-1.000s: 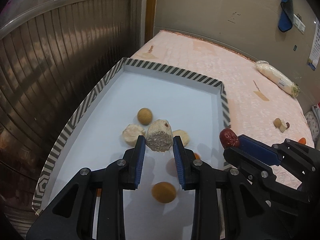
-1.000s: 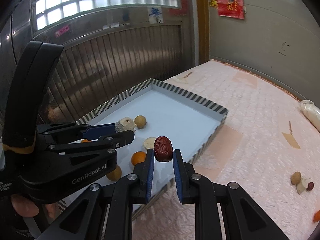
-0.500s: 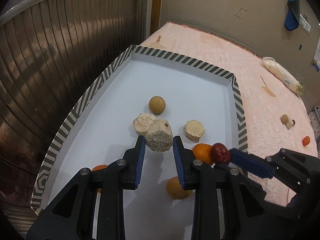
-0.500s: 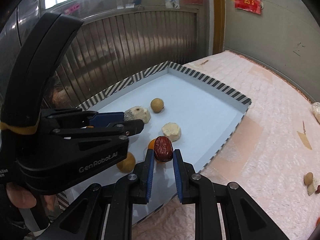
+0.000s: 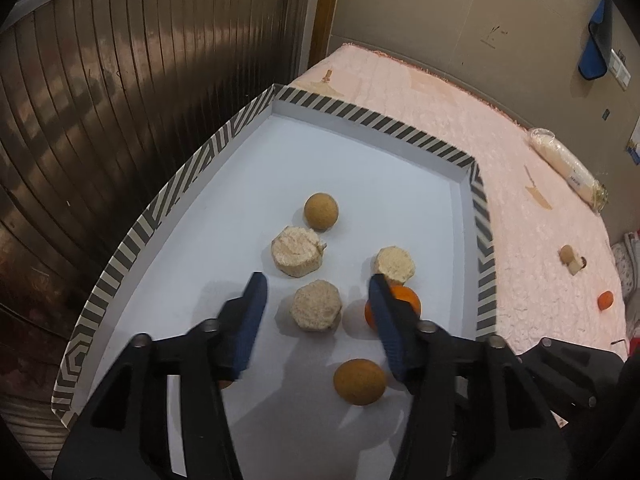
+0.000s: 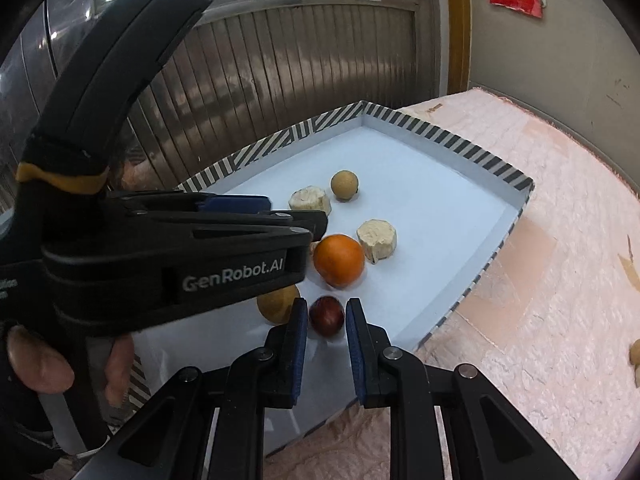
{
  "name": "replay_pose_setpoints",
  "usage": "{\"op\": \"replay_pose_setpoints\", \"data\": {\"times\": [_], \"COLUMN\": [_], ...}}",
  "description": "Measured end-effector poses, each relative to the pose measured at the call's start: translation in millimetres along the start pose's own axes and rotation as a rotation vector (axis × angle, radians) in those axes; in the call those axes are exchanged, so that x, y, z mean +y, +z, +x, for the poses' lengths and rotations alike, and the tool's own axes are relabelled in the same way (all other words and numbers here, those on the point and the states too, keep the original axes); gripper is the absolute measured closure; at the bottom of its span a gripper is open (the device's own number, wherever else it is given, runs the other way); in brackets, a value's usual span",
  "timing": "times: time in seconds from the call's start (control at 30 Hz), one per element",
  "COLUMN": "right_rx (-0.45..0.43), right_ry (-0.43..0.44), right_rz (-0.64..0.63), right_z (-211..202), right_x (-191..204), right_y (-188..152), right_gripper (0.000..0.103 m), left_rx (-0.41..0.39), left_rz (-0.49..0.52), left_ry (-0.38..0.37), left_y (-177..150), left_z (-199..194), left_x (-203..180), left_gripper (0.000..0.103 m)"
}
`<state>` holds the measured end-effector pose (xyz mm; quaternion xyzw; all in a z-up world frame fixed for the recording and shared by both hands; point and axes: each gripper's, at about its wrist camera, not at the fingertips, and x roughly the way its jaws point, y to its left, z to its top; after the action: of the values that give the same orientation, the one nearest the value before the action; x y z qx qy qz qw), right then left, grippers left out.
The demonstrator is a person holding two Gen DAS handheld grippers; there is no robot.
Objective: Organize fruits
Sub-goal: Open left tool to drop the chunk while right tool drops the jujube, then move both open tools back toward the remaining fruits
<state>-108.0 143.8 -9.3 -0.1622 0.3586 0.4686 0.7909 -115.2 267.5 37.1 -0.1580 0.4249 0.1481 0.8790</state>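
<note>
Right gripper [image 6: 327,322]: narrow jaws clamp a red date [image 6: 327,315], low over the tray's near corner.
Left gripper [image 5: 316,308]: marked "GenRobot.AI"; jaws just opened, straddling one beige chunk [image 5: 316,310] lying free on the floor.
Tray [image 5: 372,120]: striped rim; three beige chunks, two tan balls, one orange [image 6: 339,260].
Pink cloth [image 5: 540,248]: one more orange, far right.

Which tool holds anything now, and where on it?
Right tool pinches the red date by its sides. Left tool is open, holding nothing.
</note>
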Motion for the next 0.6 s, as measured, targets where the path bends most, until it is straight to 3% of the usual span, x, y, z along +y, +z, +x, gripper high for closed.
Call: {"op": "replay_pose_setpoints", "data": {"times": [0.27,0.6], "right_rx": [-0.088,-0.127], "right_ry": [0.014,-0.104], "right_rz": [0.08,0.204], "right_z": [-35.6,-81.1], "right_x": [-20.6,-73.5], "right_y": [-0.7,-29.8], "right_gripper": [0.079,0.076], "left_rx": [-0.05,-0.064], "left_rz": [0.038,0.152], "left_ry": [-0.023,-0.086], "left_y": [6.6,6.4], "left_z": [-16.9,-20.1], "left_x": [-28.0,-103.1], "left_gripper": [0.041,0.041]}}
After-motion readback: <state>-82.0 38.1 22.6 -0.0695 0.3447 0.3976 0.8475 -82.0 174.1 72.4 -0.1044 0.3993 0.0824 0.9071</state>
